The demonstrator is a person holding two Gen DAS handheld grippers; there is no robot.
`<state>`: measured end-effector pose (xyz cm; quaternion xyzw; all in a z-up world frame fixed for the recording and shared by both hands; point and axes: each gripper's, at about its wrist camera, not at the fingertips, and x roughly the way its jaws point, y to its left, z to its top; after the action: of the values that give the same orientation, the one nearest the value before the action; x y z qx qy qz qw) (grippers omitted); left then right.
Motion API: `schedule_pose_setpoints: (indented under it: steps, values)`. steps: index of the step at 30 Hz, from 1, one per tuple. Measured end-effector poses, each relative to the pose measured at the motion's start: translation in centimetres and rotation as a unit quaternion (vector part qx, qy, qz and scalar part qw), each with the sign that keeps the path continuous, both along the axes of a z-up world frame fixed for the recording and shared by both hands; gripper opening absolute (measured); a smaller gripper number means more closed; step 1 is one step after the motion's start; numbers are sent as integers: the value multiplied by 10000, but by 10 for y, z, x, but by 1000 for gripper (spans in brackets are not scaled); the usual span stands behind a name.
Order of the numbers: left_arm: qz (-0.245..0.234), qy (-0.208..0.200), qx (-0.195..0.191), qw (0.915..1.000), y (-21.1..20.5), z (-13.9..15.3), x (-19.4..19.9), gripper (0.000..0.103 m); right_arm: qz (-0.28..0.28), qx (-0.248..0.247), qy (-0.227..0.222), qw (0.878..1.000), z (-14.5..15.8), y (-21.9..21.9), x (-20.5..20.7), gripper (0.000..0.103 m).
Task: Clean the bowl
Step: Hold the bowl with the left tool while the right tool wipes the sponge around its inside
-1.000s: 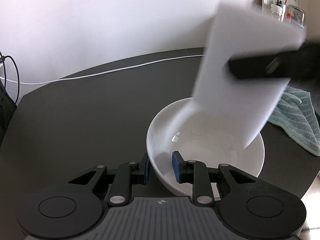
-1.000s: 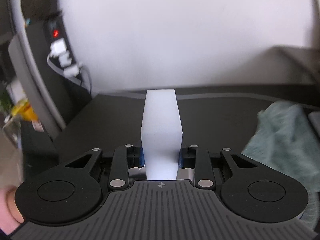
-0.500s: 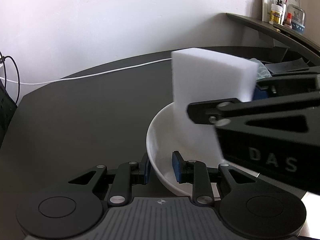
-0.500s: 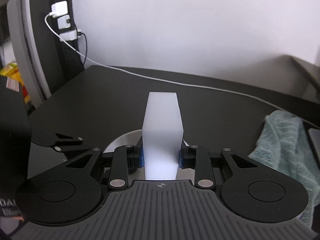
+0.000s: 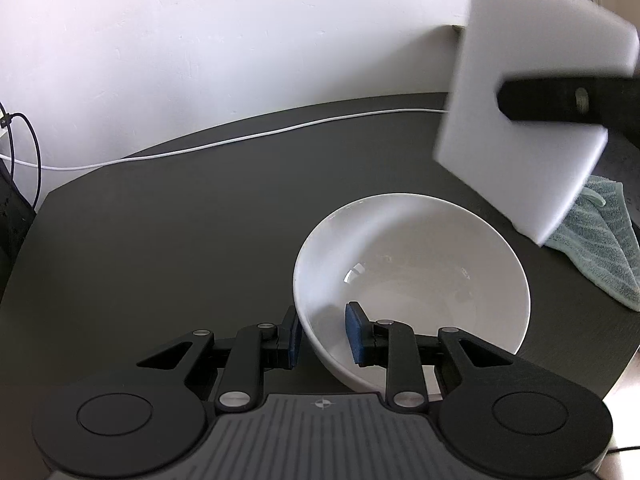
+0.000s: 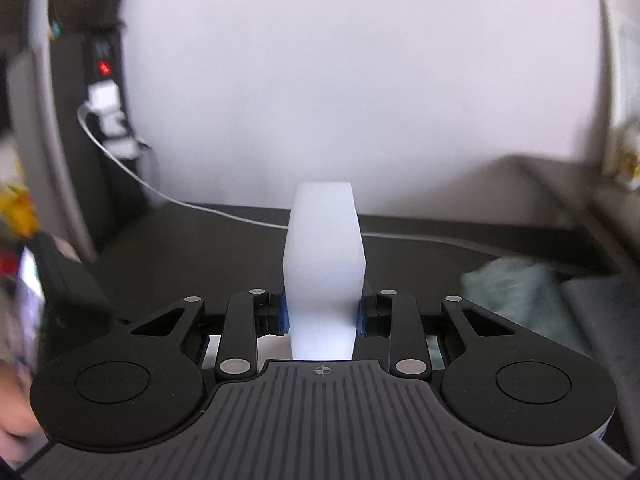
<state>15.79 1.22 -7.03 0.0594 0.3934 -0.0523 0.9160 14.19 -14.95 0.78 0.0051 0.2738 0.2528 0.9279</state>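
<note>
On the dark table [image 5: 160, 240], left gripper [image 5: 322, 336] pinches the white bowl's [image 5: 412, 280] rim; only its view shows this, while right gripper [image 6: 322, 314] squeezes a white sponge [image 6: 324, 256].

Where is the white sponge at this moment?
In the left wrist view the white sponge is at upper right, held in the air by the right hand-held gripper, above the bowl, not touching it.

Wrist views, close, forward, sharing sponge [image 5: 532, 120]
</note>
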Motion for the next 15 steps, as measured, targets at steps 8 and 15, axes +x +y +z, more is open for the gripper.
schedule_pose_setpoints:
  steps: [8,15]
  values:
    - [-72,-1,-11,10000,-8,-1,7,27,600,-148,498,9968,-27,41,26,31]
    - [61,-36,61,10000,-7,1,4,27,-62,-477,188,9987,-11,25,12,31]
